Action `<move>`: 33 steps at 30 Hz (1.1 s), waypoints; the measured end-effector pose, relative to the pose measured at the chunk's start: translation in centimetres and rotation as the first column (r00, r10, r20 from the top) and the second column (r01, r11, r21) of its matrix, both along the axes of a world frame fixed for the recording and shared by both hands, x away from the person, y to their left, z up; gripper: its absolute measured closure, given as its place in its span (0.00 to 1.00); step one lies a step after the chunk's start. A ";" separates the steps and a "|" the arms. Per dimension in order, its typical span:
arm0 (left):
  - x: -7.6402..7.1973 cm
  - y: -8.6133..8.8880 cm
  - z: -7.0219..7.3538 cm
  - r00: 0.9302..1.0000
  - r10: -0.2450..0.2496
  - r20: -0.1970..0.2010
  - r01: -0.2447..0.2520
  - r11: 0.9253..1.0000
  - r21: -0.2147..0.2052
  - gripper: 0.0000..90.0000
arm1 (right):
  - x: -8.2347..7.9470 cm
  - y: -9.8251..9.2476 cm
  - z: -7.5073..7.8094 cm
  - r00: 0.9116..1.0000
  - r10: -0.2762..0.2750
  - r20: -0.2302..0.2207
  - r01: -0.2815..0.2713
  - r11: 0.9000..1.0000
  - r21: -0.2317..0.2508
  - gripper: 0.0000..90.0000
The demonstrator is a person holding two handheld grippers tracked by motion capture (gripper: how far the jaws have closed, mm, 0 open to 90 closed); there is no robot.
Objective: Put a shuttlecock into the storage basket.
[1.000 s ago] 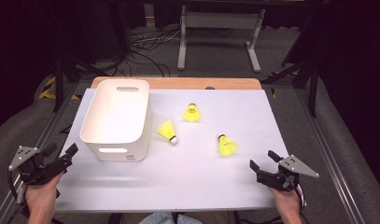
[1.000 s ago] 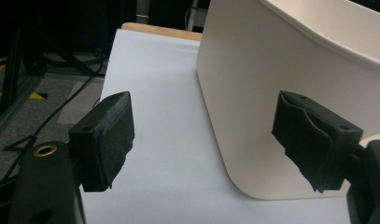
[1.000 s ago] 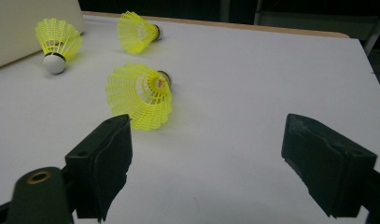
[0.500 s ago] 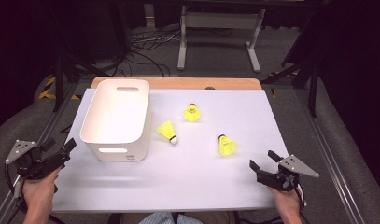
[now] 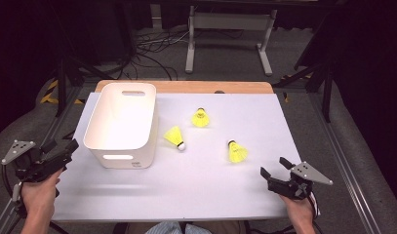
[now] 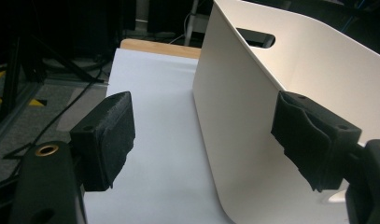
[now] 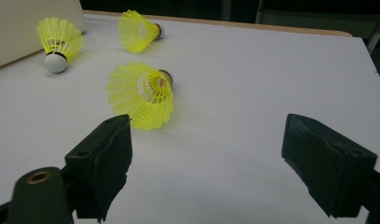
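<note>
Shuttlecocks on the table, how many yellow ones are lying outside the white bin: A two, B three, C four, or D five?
B: three yellow shuttlecocks lie on the white sheet right of the white bin, one beside the bin, one farther back and one nearest the right gripper.

Bin (image 5: 119,127): smooth white plastic, faint satin sheen on its walls.
Shuttlecocks: nearest shuttlecock (image 7: 142,94) has a yellow plastic mesh skirt, ribbed and slightly glossy; middle shuttlecock (image 7: 59,41) has a smooth white rounded cap; far shuttlecock (image 7: 137,30) has the same yellow mesh.
Table cover (image 5: 196,195): matt white sheet, smooth, paper-like.
Table edge (image 5: 186,87): light wood, bare and matt.
Left gripper (image 6: 215,140): matt black plastic body, rough dark foam-like pads, brass-coloured insert.
Right gripper (image 7: 220,158): same matt black body and coarse pads.
Gripper plate (image 5: 310,173): flat grey, matt.
Floor (image 5: 313,117): grey, rough, carpet-like.
</note>
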State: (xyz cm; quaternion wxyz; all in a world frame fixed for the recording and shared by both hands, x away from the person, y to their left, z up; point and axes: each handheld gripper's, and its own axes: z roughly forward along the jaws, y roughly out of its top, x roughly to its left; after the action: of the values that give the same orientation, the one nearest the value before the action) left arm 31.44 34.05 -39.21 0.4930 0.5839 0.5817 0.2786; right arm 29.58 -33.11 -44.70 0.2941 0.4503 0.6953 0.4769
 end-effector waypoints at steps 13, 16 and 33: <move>1.1 -0.7 1.6 1.000 -0.023 -0.022 0.023 1.000 -0.004 0.25 | 0.1 0.0 0.0 1.000 0.000 -0.003 0.000 1.000 0.001 0.19; 1.2 -1.0 2.0 0.999 -0.031 -0.024 0.031 1.000 -0.005 0.24 | 0.1 0.0 0.0 1.000 0.000 -0.005 0.000 1.000 -0.002 0.19; 2.2 -3.1 3.7 0.997 -0.078 -0.018 0.078 0.997 0.009 0.25 | 0.2 0.0 -0.1 1.000 0.007 -0.008 -0.007 1.000 0.002 0.18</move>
State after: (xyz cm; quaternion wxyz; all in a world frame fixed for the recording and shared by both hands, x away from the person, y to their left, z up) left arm 33.64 30.91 -35.48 0.4956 0.6109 0.5615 0.2566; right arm 29.78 -33.07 -44.82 0.2892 0.4498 0.6977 0.4767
